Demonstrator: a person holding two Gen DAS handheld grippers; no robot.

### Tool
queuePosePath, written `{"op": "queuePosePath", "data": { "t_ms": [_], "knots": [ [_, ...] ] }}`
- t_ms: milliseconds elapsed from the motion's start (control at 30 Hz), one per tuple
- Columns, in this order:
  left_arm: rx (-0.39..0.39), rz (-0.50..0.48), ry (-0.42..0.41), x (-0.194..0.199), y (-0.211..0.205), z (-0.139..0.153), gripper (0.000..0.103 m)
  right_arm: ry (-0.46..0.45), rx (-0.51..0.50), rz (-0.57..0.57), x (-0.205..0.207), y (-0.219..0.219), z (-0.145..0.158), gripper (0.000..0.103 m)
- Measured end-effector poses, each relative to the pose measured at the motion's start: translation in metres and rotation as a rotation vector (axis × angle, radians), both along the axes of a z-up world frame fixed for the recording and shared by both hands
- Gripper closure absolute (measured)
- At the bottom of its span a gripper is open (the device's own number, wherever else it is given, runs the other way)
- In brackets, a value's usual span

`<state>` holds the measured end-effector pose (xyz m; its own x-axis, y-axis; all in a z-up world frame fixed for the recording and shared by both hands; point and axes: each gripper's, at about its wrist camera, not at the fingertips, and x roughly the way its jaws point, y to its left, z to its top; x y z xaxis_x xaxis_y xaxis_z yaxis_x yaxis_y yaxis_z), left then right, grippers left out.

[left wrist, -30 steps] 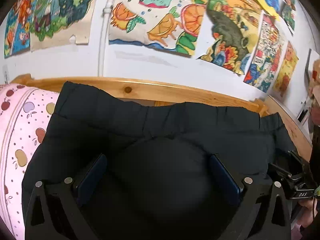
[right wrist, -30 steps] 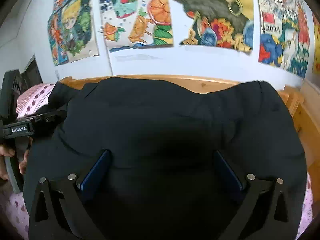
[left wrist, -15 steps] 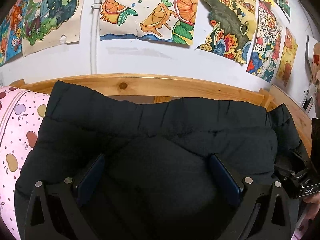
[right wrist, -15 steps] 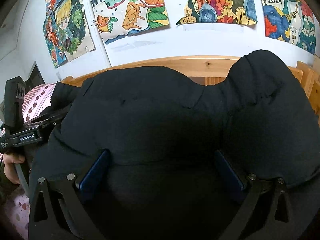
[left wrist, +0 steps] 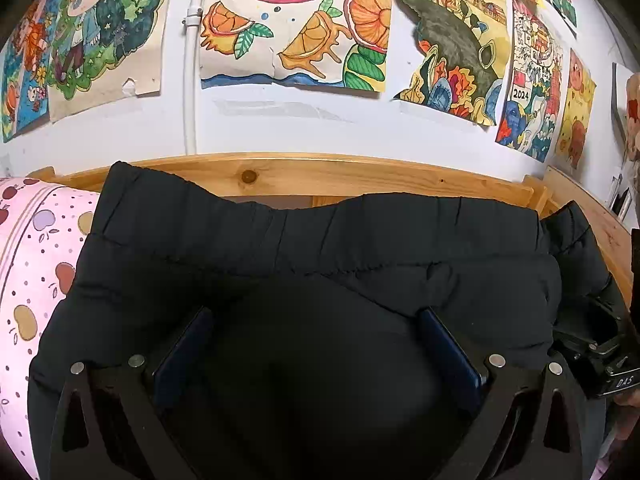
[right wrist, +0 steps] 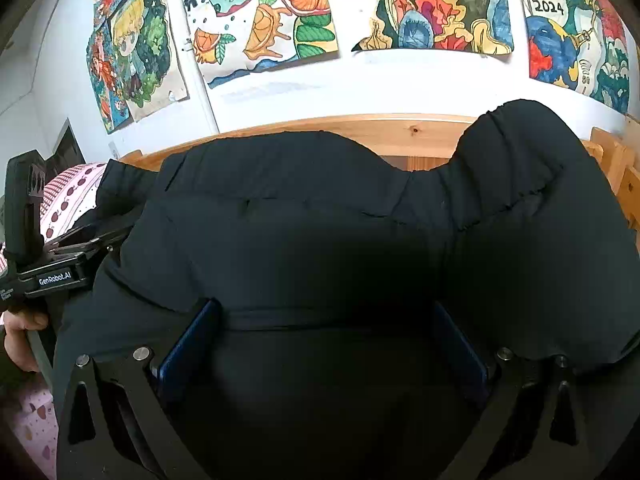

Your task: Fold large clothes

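A black padded garment [left wrist: 320, 248] with a gathered elastic edge fills the lower half of both views, bulging up in front of the wooden bed rail [left wrist: 360, 176]. My left gripper [left wrist: 316, 340] is open, its blue pads [left wrist: 184, 348] wide apart, and the fabric lies over the fingertips and swells between them. In the right wrist view the garment [right wrist: 320, 208] also covers my right gripper [right wrist: 324, 332], open with pads [right wrist: 188, 344] far apart. Each gripper shows at the other view's edge: the right [left wrist: 600, 360], the left [right wrist: 56, 276].
A pink fruit-print bedsheet [left wrist: 32, 264] lies at the left. The wooden frame turns a corner at the right [left wrist: 592, 220]. Colourful paintings [left wrist: 296, 24] hang on the white wall behind. A hand [right wrist: 20, 340] grips the left tool's handle.
The garment's elastic edge has lifted against the rail. In the right wrist view its right side has risen into a hump. Finger spacing is unchanged on both grippers.
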<state>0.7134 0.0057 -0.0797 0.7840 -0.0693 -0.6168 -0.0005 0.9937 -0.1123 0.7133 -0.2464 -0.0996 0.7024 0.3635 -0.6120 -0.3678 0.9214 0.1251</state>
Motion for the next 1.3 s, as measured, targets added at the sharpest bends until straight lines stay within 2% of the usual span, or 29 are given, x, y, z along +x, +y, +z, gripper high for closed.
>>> {"op": "queuePosePath", "data": {
  "t_ms": [233, 467, 667, 767, 900, 1067, 1200, 1300],
  "knots": [
    [-0.016, -0.007, -0.019, -0.007, 0.001, 0.004, 0.0, -0.045, 0.017, 0.001, -0.01, -0.005, 0.004, 0.001],
    [-0.08, -0.028, -0.033, -0.018, 0.011, 0.01, 0.0, -0.063, 0.029, -0.001, -0.02, -0.008, 0.009, 0.001],
    [-0.064, -0.041, -0.024, -0.035, 0.013, 0.026, 0.0, -0.048, -0.009, -0.023, -0.028, -0.01, 0.021, 0.001],
    [-0.047, -0.033, -0.024, -0.046, 0.021, 0.033, 0.0, -0.055, 0.013, -0.024, -0.033, -0.023, 0.029, 0.001],
    [-0.032, -0.003, -0.038, -0.058, 0.04, 0.041, 0.0, -0.091, 0.057, -0.084, -0.039, -0.05, 0.045, 0.001],
    [-0.007, 0.058, -0.03, -0.066, 0.07, 0.045, 0.0, -0.124, -0.008, -0.173, -0.042, -0.079, 0.06, 0.001],
    [0.002, 0.102, 0.016, -0.067, 0.092, 0.039, 0.0, -0.111, -0.01, -0.222, -0.044, -0.107, 0.062, 0.001],
    [-0.047, 0.115, 0.061, -0.066, 0.109, 0.03, 0.0, -0.076, 0.012, -0.272, -0.041, -0.131, 0.058, 0.001]
  ]
}}
